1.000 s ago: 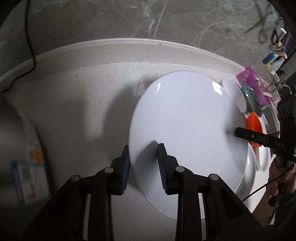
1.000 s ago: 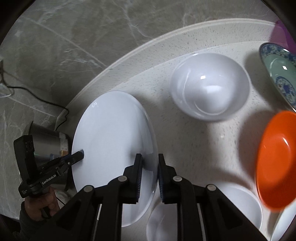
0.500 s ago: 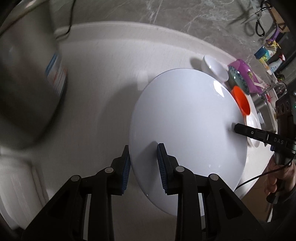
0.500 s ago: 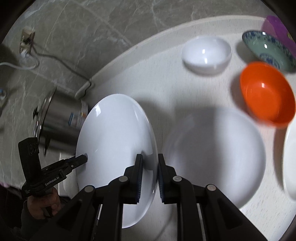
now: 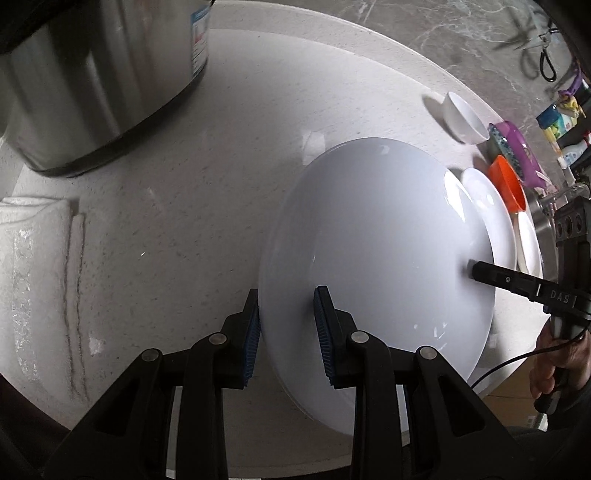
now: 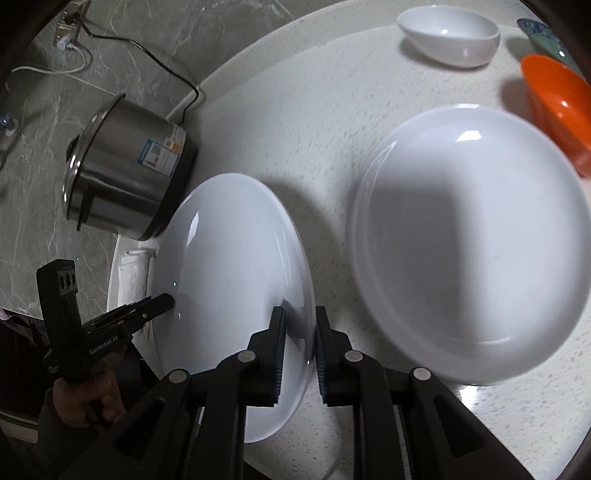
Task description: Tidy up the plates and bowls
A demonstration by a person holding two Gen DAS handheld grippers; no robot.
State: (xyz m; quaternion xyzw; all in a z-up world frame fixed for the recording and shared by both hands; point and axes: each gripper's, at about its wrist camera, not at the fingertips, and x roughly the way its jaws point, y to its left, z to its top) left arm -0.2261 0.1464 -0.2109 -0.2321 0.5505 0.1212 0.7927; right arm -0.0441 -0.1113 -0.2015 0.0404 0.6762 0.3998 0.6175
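Right wrist view: plate (image 6: 236, 266) edge beside second plate (image 6: 469, 251).

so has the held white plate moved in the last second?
Yes. The white plate, gripped by both grippers, has travelled left, away from the orange bowl toward the steel pot.

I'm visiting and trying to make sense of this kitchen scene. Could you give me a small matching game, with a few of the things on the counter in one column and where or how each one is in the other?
Things:
1. large white plate
2. orange bowl
3. steel cooker pot
4. small white bowl

States:
A. stands on the counter by the wall, with a label on its side
B. pinched at opposite rims by both hand-held grippers
C. lies tipped, far back on the counter
D. beside the second white plate, at the right edge of the right wrist view

Pairs: 1-B, 2-D, 3-A, 4-C
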